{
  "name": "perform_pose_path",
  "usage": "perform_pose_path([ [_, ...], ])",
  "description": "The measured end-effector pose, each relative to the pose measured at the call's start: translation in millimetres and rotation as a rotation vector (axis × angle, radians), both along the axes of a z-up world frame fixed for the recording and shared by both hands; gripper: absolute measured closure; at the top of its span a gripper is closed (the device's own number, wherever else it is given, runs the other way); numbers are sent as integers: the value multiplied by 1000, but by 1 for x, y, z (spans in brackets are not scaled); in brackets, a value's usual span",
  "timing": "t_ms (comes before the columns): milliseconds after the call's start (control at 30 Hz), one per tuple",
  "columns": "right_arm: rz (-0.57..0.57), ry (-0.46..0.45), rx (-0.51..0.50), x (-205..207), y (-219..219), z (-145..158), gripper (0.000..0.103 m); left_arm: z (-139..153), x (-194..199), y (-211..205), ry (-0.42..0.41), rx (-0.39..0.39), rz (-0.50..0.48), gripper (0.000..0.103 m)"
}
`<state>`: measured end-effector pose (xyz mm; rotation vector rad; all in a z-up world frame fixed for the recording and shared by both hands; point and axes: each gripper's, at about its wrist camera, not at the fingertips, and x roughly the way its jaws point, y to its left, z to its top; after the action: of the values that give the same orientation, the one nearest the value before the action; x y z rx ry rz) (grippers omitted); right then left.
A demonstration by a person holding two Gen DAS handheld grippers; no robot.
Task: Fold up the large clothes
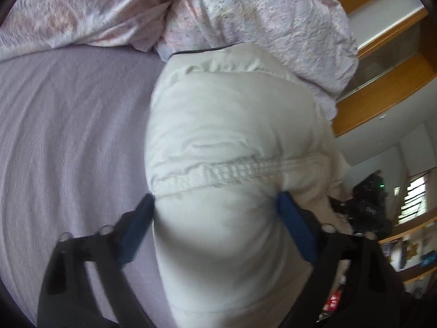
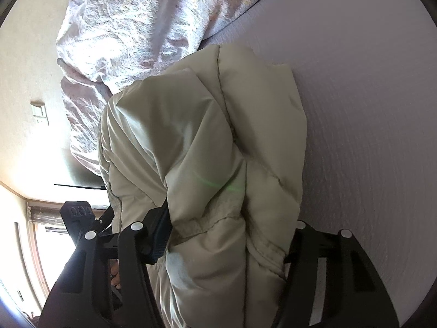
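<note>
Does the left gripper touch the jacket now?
Touching. In the left wrist view, both blue pads of the left gripper press into the sides of the puffy jacket, which bulges between them.

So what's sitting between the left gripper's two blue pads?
A bulging fold of the padded off-white puffer jacket fills the left gripper; both blue pads press into it, as the left wrist view shows.

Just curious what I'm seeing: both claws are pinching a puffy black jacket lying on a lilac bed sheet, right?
Not quite: the puffy jacket is pale cream, not black, as the left wrist view shows. The rest holds: the left gripper and right gripper both pinch it, on the lilac bed sheet.
</note>
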<state>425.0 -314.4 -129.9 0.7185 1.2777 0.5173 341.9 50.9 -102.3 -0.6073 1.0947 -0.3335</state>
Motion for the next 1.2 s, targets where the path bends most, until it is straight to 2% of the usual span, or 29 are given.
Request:
perform_pose_path([
  [200,-15,-5,27,1,0,2,49,8,2,6,-6,-30,-6,36],
  [333,-1,-12,49,8,12,6,52,17,5,21,-19,-39,14,40],
  [667,93,-35,121,47,88,14,56,41,15,97,-82,-27,151,41],
  [900,161,-29,113,63,131,8,56,39,20,141,-82,8,222,41],
  [1067,166,-29,75,65,134,7,56,26,27,151,-53,60,234,39],
  [1167,157,-31,34,64,131,9,48,22,29,150,-44,96,248,34],
  [1200,156,-33,11,62,131,9,42,22,29,149,-43,114,255,32],
])
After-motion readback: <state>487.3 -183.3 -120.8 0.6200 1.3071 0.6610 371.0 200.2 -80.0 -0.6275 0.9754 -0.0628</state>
